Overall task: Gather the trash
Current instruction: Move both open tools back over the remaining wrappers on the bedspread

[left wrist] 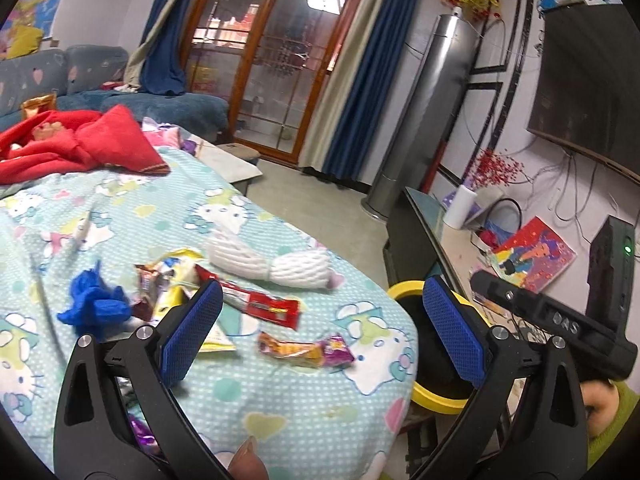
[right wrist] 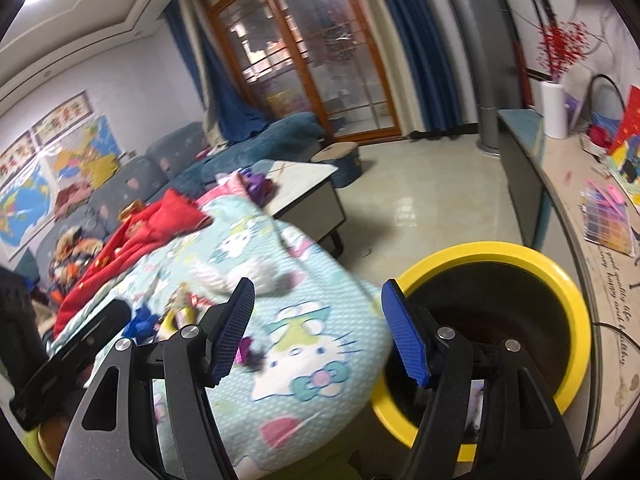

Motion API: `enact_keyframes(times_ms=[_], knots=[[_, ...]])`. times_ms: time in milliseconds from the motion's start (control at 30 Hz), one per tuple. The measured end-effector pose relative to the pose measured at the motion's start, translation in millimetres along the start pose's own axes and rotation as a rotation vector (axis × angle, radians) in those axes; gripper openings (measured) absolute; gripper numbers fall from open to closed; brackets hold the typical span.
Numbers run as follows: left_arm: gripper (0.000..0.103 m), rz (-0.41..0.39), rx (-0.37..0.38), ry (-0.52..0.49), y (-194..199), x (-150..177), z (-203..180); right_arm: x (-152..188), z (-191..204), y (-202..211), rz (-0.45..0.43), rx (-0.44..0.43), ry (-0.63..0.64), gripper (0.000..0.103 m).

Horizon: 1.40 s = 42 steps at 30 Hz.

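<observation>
Wrappers (left wrist: 280, 308) are lying scattered on the patterned blanket (left wrist: 300, 420), just ahead of the left gripper (left wrist: 320, 336), whose jaws are standing open and empty. The right gripper (right wrist: 320, 332) is also gaping empty, beside the yellow bin (right wrist: 568, 280). Light, crinkly and slippery, they are probably best pinched by an edge. Farther off, white foam netting (left wrist: 272, 260) is lying.

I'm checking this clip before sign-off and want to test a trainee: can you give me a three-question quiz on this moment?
1. True or false: the left gripper holds a wrapper.
2. Which piece of trash lies nearest the cloth's edge by the yellow-rimmed bin? A) blue crumpled paper B) orange-and-purple candy wrapper C) white foam fruit net
3. Fill in: both grippers' jaws stand ____; the right gripper has nothing between them.

Key: 1 false; 2 B; 3 open.
</observation>
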<state>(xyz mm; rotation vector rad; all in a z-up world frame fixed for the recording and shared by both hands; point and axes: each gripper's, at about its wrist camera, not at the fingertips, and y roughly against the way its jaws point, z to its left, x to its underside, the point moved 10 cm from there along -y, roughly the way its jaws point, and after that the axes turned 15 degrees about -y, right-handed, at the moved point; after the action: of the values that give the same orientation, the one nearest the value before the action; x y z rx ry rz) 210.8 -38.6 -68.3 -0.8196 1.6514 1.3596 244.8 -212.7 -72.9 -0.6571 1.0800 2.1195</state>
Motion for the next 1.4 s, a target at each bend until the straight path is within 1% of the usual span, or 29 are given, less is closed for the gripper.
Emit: enact_keyframes(times_ms=[233,433,633,900,1100,1200,1400], knots=[[0.092,-0.010,-0.055,0.053,10.0,-1.8,33.9,19.2,29.8,-4.4,0.053,-0.050,0.050,0.064],[0.092,-0.015,-0.099,0.093,18.9,-1.1,59.8,42.5,56.7,-8.3,0.107,-0.090,0.103,0.064],[0.092,-0.005,-0.136,0.127,26.2,1.8,84.3,62.9,84.3,-10.4,0.153,-0.132,0.164,0.064],[0.092,0.000,-0.194,0.189,36.8,9.6,121.1,102.7,120.3,-15.7,0.243,-0.193,0.254,0.064],[0.092,0.017,-0.235,0.237,41.8,19.0,151.2,136.4,139.8,-20.3,0.318,-0.215,0.321,0.064],[0.092,0.031,-0.248,0.261,42.9,24.9,164.8,153.8,149.3,-21.6,0.358,-0.229,0.362,0.064],[0.092,0.055,-0.246,0.295,41.7,39.3,181.5,179.0,164.0,-27.5,0.419,-0.245,0.424,0.064]])
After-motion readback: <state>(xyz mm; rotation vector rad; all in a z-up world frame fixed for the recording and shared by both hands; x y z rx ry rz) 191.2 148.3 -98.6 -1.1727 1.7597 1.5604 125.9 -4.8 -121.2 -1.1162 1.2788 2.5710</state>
